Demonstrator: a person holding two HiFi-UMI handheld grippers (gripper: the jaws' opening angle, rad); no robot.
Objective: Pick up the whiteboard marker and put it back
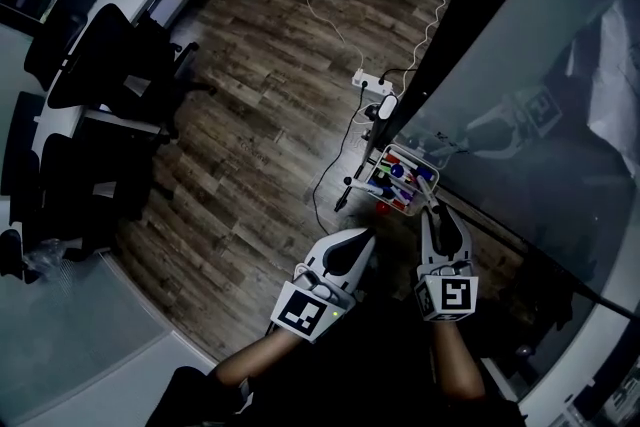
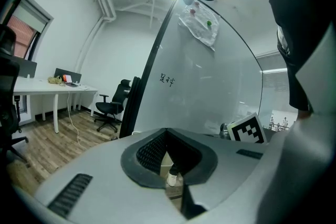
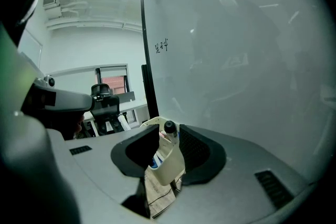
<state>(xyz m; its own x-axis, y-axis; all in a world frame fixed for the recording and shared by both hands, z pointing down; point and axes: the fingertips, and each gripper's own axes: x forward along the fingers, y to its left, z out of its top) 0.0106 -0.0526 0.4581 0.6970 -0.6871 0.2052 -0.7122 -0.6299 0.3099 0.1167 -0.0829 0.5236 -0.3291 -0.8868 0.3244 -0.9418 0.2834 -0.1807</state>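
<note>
While the right gripper [image 3: 167, 131] stands with its jaws spread wide and neither ribbed pad [image 3: 196, 148] pressing on anything, the whiteboard marker [image 3: 170, 134] rises between them. Its black cap is up, it is closer to the right-hand pad than to the other, and it is seated in a cream holder [image 3: 169, 168] along with other coloured pens. It looks to be a light, rigid plastic barrel, smooth enough to slip or twist if pinched only at the rounded cap. The better hold is probably across the straight barrel just below the cap, squeezed squarely and not hard. It should not crush, though a skewed pull could drag on the neighbouring pens or jolt the holder. That holder sits at the foot of the whiteboard [image 3: 236, 60], which leaves little room on the board side, so any approach would have to come from the open side or from above. Off to the left, the left gripper [image 2: 167, 131] has its jaws closed tip to tip on nothing and hangs apart from the holder, above the wooden floor [image 1: 260, 115].
</note>
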